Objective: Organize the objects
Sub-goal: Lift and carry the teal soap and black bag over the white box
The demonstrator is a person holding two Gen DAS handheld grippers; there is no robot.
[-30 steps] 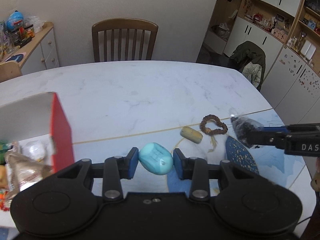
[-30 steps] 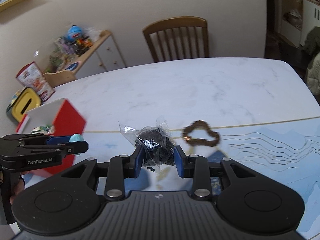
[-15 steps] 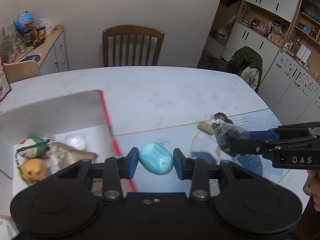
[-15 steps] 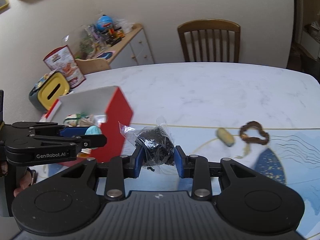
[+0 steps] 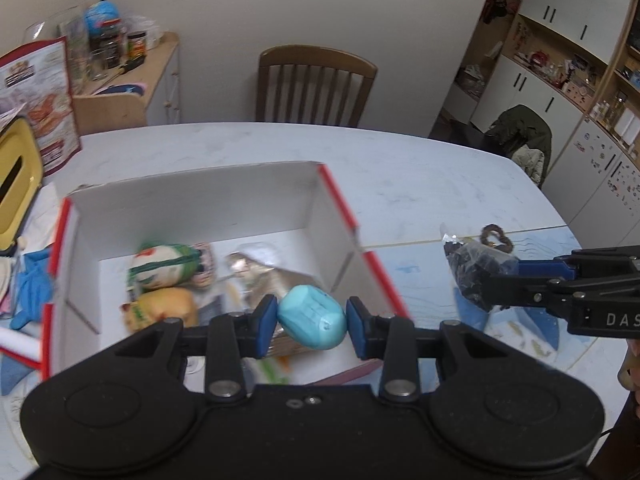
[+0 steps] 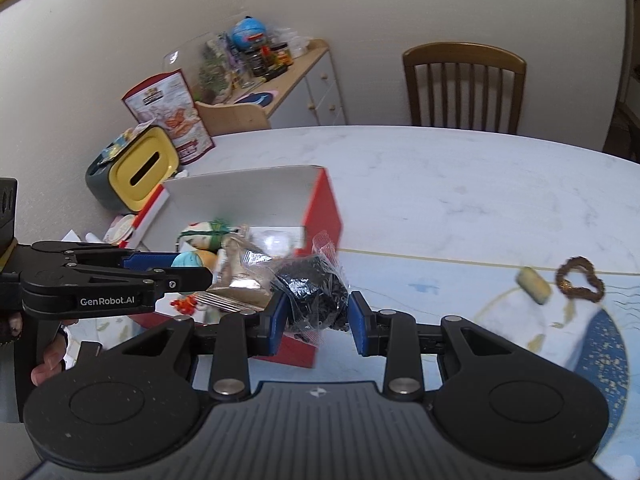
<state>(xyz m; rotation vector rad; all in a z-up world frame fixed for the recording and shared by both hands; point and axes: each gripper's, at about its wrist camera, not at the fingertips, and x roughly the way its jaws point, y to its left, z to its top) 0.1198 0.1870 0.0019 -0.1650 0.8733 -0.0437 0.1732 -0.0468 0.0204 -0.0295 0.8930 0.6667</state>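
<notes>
Overhead, both cameras looked down on a white marbled bench (image 5: 420, 168) with a pale blue patterned mat (image 6: 460, 284) along its near right part. One brown slat-back chair (image 5: 316, 84) stood at the far edge, a cluttered wooden sideboard (image 6: 288, 68) against the wall at far left, and white cupboards (image 5: 560, 40) at right.

One open box (image 5: 200, 196), red outside and white inside, sat at the left of the bench and held several packets and soft toys, too blurred to count. The left tool (image 5: 311, 322) was clamped on one turquoise egg-shaped object (image 5: 312, 322) above the box's near right corner. The right tool (image 6: 316, 312) gripped one clear bag of black bits (image 6: 314, 292) just right of the box's red side wall.

Two things lay on the mat at far right: one brown bead bracelet (image 6: 580, 280) and one yellowish oblong piece (image 6: 534, 280), just beside each other.
</notes>
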